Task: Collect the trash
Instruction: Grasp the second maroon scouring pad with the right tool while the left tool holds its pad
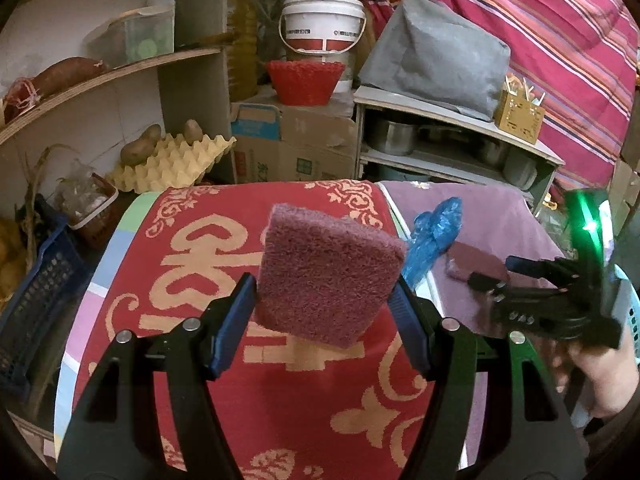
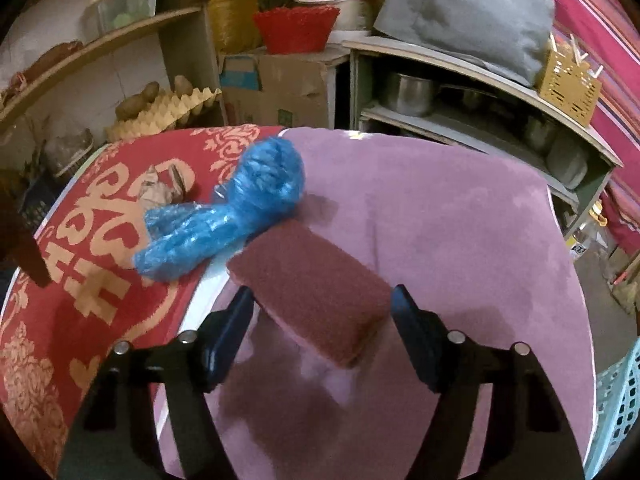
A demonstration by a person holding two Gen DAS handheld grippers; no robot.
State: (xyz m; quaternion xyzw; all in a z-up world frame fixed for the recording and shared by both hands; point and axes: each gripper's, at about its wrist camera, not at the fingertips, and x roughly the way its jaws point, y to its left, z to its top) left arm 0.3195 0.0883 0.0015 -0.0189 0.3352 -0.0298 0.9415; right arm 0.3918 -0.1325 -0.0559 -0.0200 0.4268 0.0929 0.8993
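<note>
My left gripper point(image 1: 324, 300) is shut on a maroon scouring pad point(image 1: 326, 274) and holds it tilted above the red patterned cloth point(image 1: 224, 248). My right gripper point(image 2: 322, 326) is open, its fingers on either side of a second maroon scouring pad point(image 2: 316, 300) that lies on the purple cloth point(image 2: 460, 216). A crumpled blue plastic bag point(image 2: 224, 212) lies across the seam of the two cloths, just beyond that pad; it also shows in the left wrist view point(image 1: 434, 236). A crumpled brown paper scrap point(image 2: 160, 192) lies on the red cloth behind the bag. The right gripper point(image 1: 492, 280) appears at the right of the left wrist view.
Shelves behind hold an egg tray with potatoes point(image 1: 168, 160), cardboard boxes point(image 1: 292, 144), a red basket point(image 1: 306, 80), a white bucket point(image 1: 322, 24) and steel pots point(image 2: 408, 88). A dark blue crate point(image 1: 32, 292) stands at the left. A light teal basket point(image 2: 620, 408) stands at the right edge.
</note>
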